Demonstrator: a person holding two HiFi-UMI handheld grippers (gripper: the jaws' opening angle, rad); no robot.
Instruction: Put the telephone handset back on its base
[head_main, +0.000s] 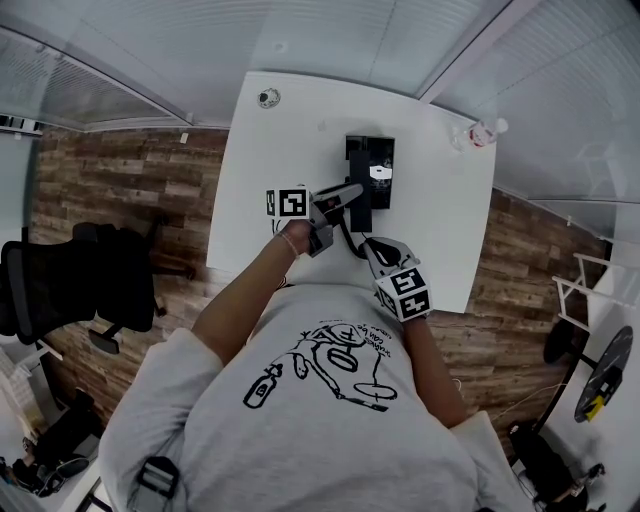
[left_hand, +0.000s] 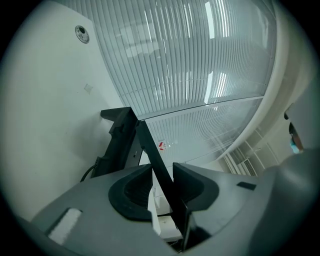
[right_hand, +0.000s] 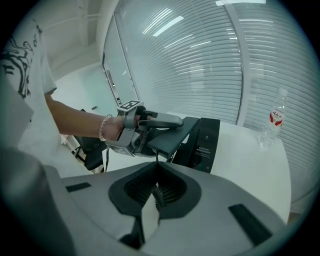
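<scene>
Handset (right_hand: 172, 136): a flat, stiff black slab, prob. light hard plastic w/ smooth faces, so slip is to be expected if it is nipped at an edge only. It is best taken across its mid-length, flat faces against the pads. It is seen lying tilted against the base (right_hand: 204, 142) on the white worktop (head_main: 290, 130) and is judged not yet fully seated.

L gripper (left_hand: 162, 169) is held level and rolled, so one finger sits above the slab and one below. Its fingers (left_hand: 131, 192) are spread, w/ the handset between them and a gap showing on one side.

R gripper (right_hand: 156, 166) is angled down nr the worktop's front edge. Its fingers are pressed together, w/ the thin cord (head_main: 353, 240) apparently pinched at the tips.
</scene>
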